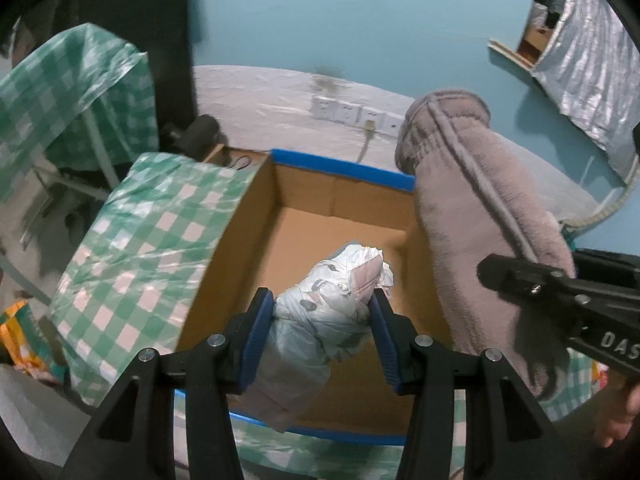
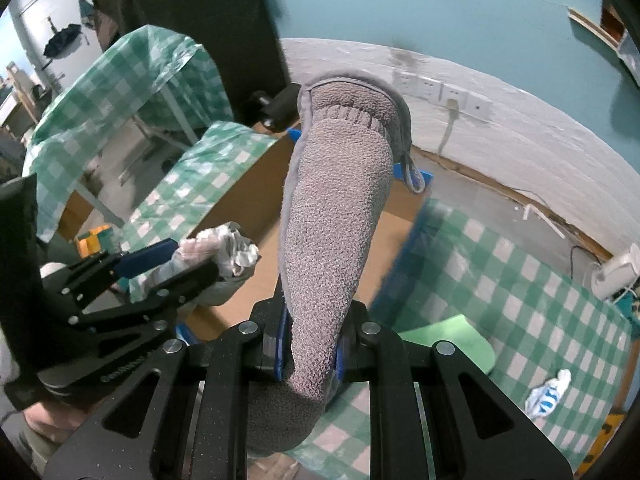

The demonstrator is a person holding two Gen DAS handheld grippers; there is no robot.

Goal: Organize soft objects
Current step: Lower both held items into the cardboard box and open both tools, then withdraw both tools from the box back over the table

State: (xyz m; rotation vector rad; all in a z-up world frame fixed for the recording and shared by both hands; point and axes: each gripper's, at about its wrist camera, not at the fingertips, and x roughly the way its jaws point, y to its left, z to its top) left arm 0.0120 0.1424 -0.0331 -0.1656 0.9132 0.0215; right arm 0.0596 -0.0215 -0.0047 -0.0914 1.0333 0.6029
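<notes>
My left gripper (image 1: 320, 312) is shut on a rolled white patterned cloth (image 1: 320, 308) and holds it over the open cardboard box (image 1: 308, 232) with blue tape on its rim. The box floor looks bare. My right gripper (image 2: 310, 344) is shut on a rolled grey towel (image 2: 336, 220) that sticks up and forward over the box's right side. The towel also shows in the left wrist view (image 1: 488, 216), with the right gripper (image 1: 560, 300) below it. The left gripper (image 2: 192, 260) with its white cloth (image 2: 224, 248) shows at the left of the right wrist view.
The box sits on a table under a green-and-white checked cover (image 2: 520, 280). A green sheet (image 2: 452, 340) and a small white-and-blue cloth (image 2: 548, 392) lie on it at the right. A second checked-covered table (image 1: 76, 92) stands at the left. Wall sockets (image 1: 352, 114) are behind.
</notes>
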